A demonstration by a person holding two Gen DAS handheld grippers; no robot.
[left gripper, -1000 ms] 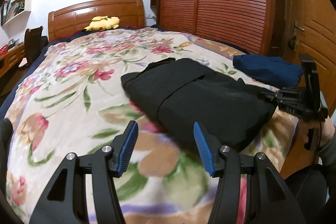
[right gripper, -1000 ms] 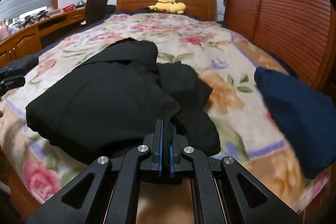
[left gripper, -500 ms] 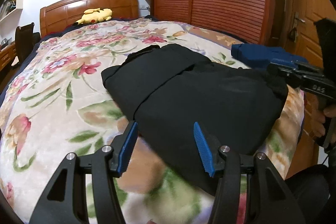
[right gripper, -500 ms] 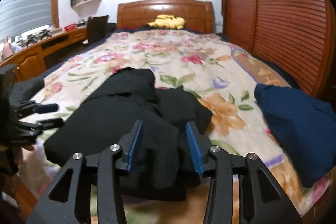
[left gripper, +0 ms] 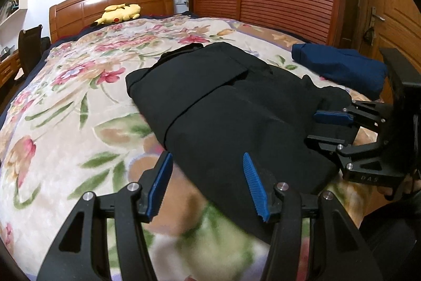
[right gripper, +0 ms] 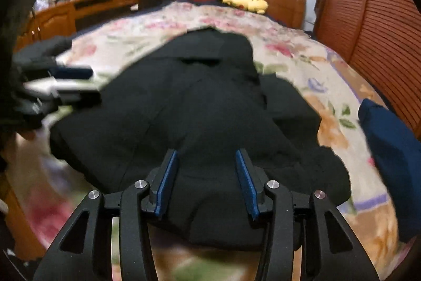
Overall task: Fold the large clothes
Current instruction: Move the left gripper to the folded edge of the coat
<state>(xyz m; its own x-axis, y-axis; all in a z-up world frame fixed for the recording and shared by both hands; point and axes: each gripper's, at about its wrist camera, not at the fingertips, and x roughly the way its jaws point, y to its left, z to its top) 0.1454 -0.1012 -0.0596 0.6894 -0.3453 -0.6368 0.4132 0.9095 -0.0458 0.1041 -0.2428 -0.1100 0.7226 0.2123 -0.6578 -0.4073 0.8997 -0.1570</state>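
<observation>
Black garment on floral bed, both tools agape

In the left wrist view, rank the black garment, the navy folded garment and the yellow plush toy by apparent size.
1. black garment
2. navy folded garment
3. yellow plush toy; it lies farthest away at the headboard, so its true size is unsure.

a yellow plush toy lies by the wooden headboard on the floral bedspread.

Left gripper motion-blurred in right wrist view; navy bundle cut off by edge.
</observation>
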